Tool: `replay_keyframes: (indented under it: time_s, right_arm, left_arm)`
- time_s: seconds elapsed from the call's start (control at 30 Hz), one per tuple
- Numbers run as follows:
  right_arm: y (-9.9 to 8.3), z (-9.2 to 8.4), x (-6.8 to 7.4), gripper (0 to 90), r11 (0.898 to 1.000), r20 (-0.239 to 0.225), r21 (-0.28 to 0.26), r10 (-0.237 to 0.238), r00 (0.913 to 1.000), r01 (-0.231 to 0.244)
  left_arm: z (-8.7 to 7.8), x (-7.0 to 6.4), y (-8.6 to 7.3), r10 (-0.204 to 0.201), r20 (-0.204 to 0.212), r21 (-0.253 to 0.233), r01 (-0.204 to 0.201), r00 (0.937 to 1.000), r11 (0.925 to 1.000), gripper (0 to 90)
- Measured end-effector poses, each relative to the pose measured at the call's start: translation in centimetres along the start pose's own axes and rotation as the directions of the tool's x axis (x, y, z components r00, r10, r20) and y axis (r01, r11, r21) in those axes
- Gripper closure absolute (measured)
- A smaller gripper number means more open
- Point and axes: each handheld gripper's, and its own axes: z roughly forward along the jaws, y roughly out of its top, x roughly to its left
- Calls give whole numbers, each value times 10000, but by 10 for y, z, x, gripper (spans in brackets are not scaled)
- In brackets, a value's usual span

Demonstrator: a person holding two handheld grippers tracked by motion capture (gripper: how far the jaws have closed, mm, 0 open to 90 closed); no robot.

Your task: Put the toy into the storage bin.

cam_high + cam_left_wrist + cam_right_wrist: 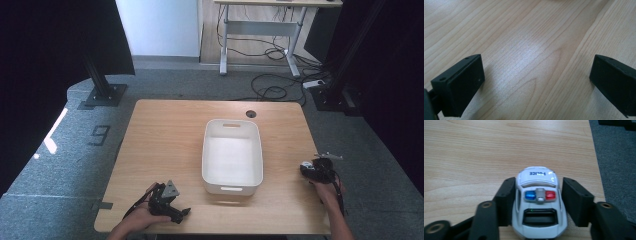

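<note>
From above, I am resting my left gripper (170, 202) near the table's (165, 140) near edge, left of the white plastic bin (232, 156), while my right gripper (316, 170) is sitting at the right edge. Along my left gripper, its jaws are standing spread over bare wood. Along my right gripper (537, 200), the toy police car (539, 205) is sitting between its jaws by the table's edge; the left pad is touching it, the right one is standing just clear.

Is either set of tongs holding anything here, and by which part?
The right tongs bracket the white toy police car at its two sides; the left pad touches, the right shows a slight gap, so no firm hold yet. The left tongs are open over bare table.
</note>
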Motion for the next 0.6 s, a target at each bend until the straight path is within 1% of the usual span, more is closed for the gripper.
replay_keyframes:
  time_s: [0.03,0.1,0.27,0.4,0.6]
  right_arm:
    - [1,0,1,496,10000,-41,31,5,10000,-5]
    - [2,0,1,499,9999,-5,133,21,10000,-21]
    - [4,-1,-3,501,9990,-282,273,354,9990,-346]
    - [4,-3,-5,502,9983,-413,259,524,9978,-513]
    - [5,-7,-4,502,9988,-535,89,490,9974,-486]
  left_arm:
    - [0,0,0,-6,-5,2,6,10000,10000,0]
    - [0,0,0,-4,-5,4,4,10000,10000,0]
    - [0,0,0,-4,-12,9,4,10000,10000,0]
    - [0,0,0,-7,-10,3,7,10000,10000,0]
    - [0,0,0,-4,-5,-1,4,10000,10000,0]
